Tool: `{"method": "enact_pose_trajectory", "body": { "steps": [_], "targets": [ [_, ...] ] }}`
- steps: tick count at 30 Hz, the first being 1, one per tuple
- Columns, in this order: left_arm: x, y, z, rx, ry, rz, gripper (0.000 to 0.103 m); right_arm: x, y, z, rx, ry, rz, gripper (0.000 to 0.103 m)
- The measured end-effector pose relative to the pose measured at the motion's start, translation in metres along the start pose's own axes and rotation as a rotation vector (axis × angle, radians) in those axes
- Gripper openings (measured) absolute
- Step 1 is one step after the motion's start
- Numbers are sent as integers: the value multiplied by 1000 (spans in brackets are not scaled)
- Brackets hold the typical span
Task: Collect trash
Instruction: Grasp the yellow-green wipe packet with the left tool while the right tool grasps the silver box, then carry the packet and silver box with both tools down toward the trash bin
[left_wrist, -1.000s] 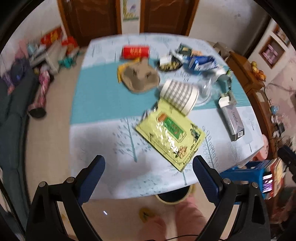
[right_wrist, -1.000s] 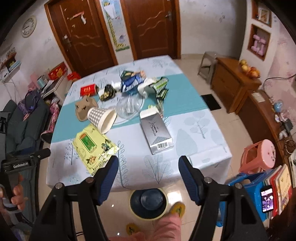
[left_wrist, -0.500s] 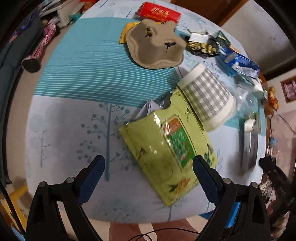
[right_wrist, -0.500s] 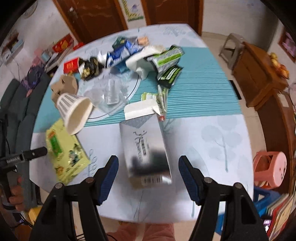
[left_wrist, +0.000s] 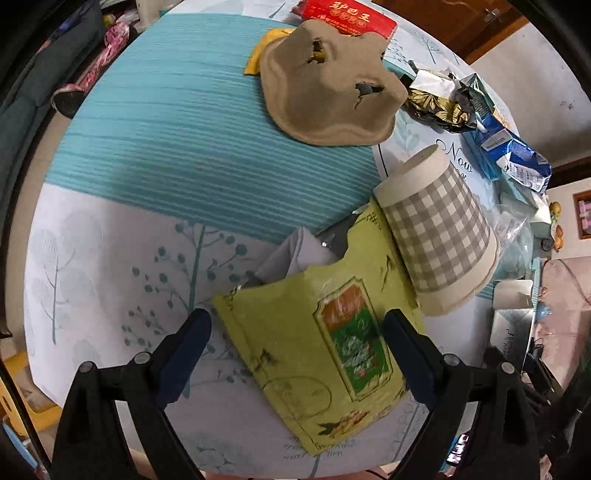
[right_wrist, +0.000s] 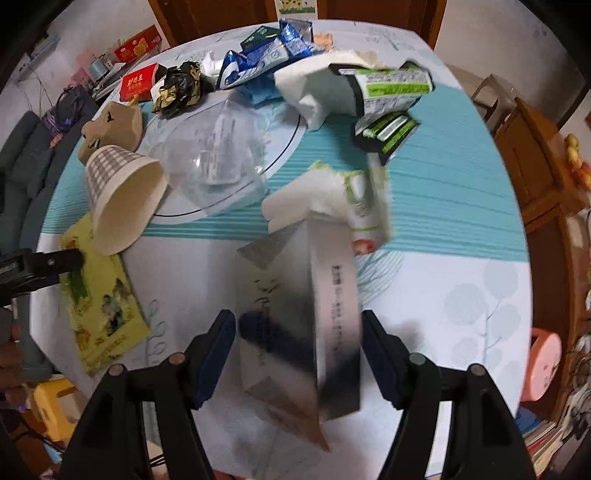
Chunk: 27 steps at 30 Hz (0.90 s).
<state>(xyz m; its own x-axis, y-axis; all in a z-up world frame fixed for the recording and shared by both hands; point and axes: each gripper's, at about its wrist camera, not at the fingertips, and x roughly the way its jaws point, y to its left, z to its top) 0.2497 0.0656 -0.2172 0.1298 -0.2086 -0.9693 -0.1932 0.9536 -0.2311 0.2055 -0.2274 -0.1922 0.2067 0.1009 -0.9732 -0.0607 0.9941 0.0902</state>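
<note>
Left gripper: jaws closing, green snack bag between fingers, ungripped; thin, limp, slippery, so pinch an edge. Right gripper: wide, straddling silver carton, untouched; light, crushable, so clamp its side walls.

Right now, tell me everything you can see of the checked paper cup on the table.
The checked paper cup looks like thin card with a grey-and-white check print, a plain cream band at the rim and a cream inside. It looks empty and lies tipped on its side on the table, base toward the brown pulp tray, mouth toward the near edge. Its lower side rests on the torn yellow-green packet. The clear plastic bag lies at its mouth side. Neither tool touches it.
</note>
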Motion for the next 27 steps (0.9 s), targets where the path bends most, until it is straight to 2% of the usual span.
{"method": "enact_pose_trajectory", "body": {
  "steps": [1,2,3,6,9,12,19,27],
  "targets": [
    [1,-5,1,21,-5,24,84,0,1,-2,6,-1,5,69],
    [0,-9,2,42,-10,41,73,0,2,-4,6,-2,-4,69],
    [-2,-14,1,65,-16,43,58,2,2,-3,5,0,-10,69],
    [-7,-23,5,85,-23,3,32,4,6,-8,21,1,-11,68],
    [-16,-31,6,110,-66,7,14,2,8,-10,26,-18,-16,63],
    [-31,-39,3,146,-130,14,7,-1,14,-12,23,-31,-19,59],
    [-63,-51,-28,255,-250,39,4,-23,19,-23,32,-87,-28,55],
    [-106,-65,-83,455,-403,41,3,-71,29,-52,73,-214,-36,54]
  ]
}}
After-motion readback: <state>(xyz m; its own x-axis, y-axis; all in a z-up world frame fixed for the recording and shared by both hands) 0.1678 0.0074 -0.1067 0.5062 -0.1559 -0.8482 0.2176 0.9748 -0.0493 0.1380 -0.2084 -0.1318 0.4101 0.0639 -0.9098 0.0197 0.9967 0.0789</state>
